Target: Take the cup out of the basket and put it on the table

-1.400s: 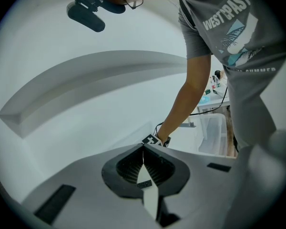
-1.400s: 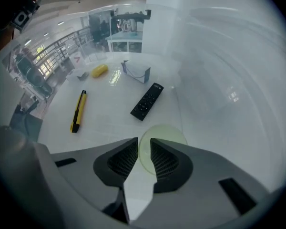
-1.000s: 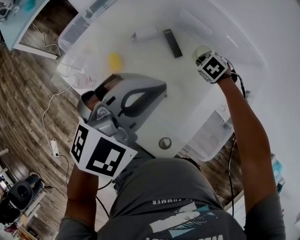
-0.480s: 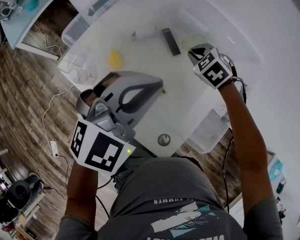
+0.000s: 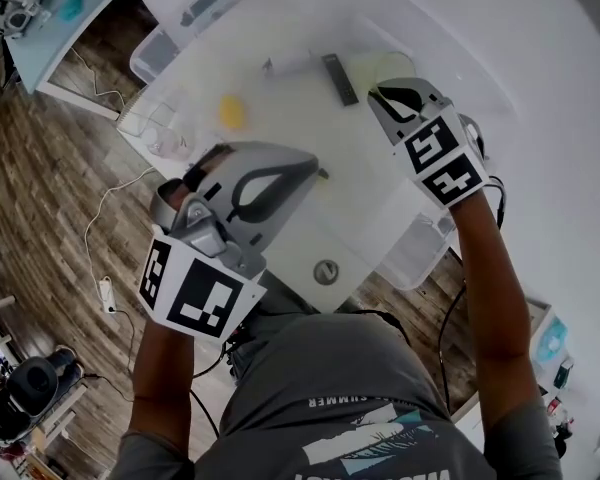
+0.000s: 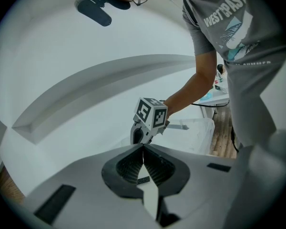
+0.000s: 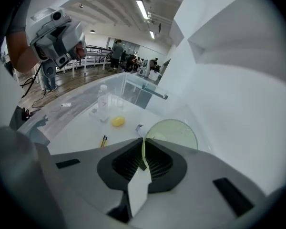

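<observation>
The right gripper point(image 7: 144, 151) has its fingers clamped on the thin rim wall of the pale green, see-through cup point(image 7: 174, 133), with the wall running straight down between them. The cup is tipped, so its round mouth faces the right gripper view. In the head view the cup sits at the fingertips over the far part of the white bench point(image 5: 310, 218), just beside a black bar point(image 5: 340, 78); whether it touches the bench cannot be told. A white tube point(image 5: 288, 65) lies just left of the bar, and a yellow lump point(image 5: 230, 112) lies nearer the bench's left edge. A small yellow-and-black pen point(image 7: 104, 140) lies on the bench near the cup. The left gripper point(image 6: 143, 149) is held over the near left part of the bench, its fingers together with nothing between them, pointing toward the right gripper. There are 2 clear bins: the left bin point(image 5: 155, 118) stands at the bench's left edge and holds a clear bottle point(image 7: 102, 104), and the right bin point(image 5: 420, 253) stands below the bench's right edge, under the right forearm. The cup is outside both. A small round fitting point(image 5: 326, 271) sits at the bench's near edge.
</observation>
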